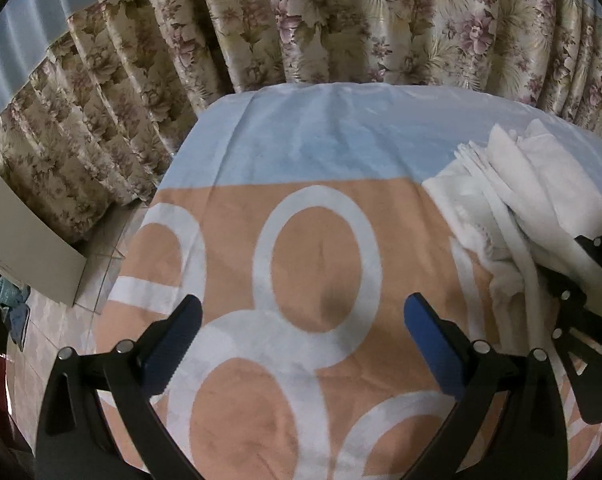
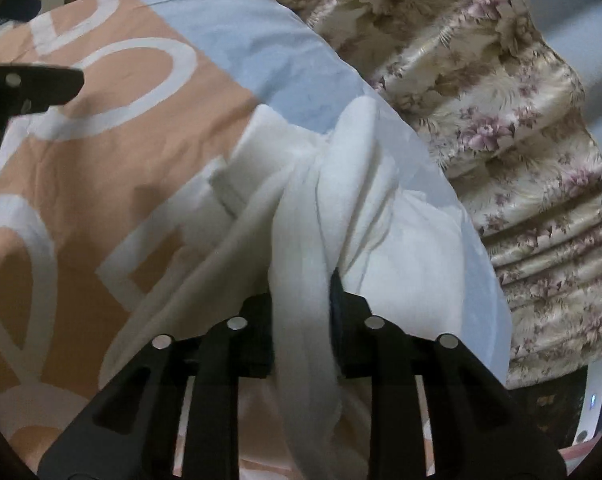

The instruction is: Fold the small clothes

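White cloth [image 2: 301,240], a small crumpled garment with a flat band or strap running through its folds, lay bunched toward the right side of the worktop [image 1: 321,152]. What kind of garment it was I could not tell. My right claw [image 2: 301,312] was pinching a thick fold of it, the fabric squeezed between the two black fingers and spilling down past them toward the camera. My left claw [image 1: 301,328] was spread wide with nothing between its blue pads [image 1: 433,344], hovering over the bare patterned sheet [image 1: 317,264] well to the left of the garment.

From the left wrist view I saw the cloth as a whole heap [image 1: 533,208], with the right claw's black frame [image 1: 589,280] at its near edge. The right wrist view showed only the gathered fold up close, and a black piece of the left claw [image 2: 33,88] at the left edge.

The sheet over the worktop was peach with large white rings and a pale blue band at the far side. Floral curtains [image 1: 341,20] hung behind it. A tiled floor [image 1: 61,320] showed at the left.
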Tool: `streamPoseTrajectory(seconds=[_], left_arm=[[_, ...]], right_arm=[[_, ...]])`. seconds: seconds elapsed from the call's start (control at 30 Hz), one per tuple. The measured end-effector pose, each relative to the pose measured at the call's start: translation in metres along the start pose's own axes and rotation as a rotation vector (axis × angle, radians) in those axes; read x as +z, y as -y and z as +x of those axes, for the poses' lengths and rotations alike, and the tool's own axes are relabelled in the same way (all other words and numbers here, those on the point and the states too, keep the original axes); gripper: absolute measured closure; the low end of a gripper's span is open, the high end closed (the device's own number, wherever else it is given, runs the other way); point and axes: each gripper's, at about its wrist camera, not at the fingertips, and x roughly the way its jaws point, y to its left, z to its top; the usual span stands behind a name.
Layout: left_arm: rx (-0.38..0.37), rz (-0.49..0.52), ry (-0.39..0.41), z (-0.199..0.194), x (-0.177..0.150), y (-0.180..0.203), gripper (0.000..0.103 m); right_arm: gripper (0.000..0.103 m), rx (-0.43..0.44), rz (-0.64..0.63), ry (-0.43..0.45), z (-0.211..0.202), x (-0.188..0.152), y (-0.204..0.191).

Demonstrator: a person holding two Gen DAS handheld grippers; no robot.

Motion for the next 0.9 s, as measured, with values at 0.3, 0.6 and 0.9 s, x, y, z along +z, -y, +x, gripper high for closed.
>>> streamPoseTrajectory(seconds=[0.3,0.6,0.9], left_arm=[[-0.007,0.053,0.019,-0.012,0.003,0.012,0.001],[-0.214,0.084,0.035,-0.037,0.021,0.076,0.001],[-0.324,0.281,0.023,-0.045,0.021,0.159,0.001]], right_arm=[[0.046,0.149,0.024,0.161,-0.080,-0.031,0.043],[0.043,0.245,0.321,0.104,-0.054,-0.067,0.145],[0.043,0.369,0.432,0.019,-0.019,-0.098,0.156]])
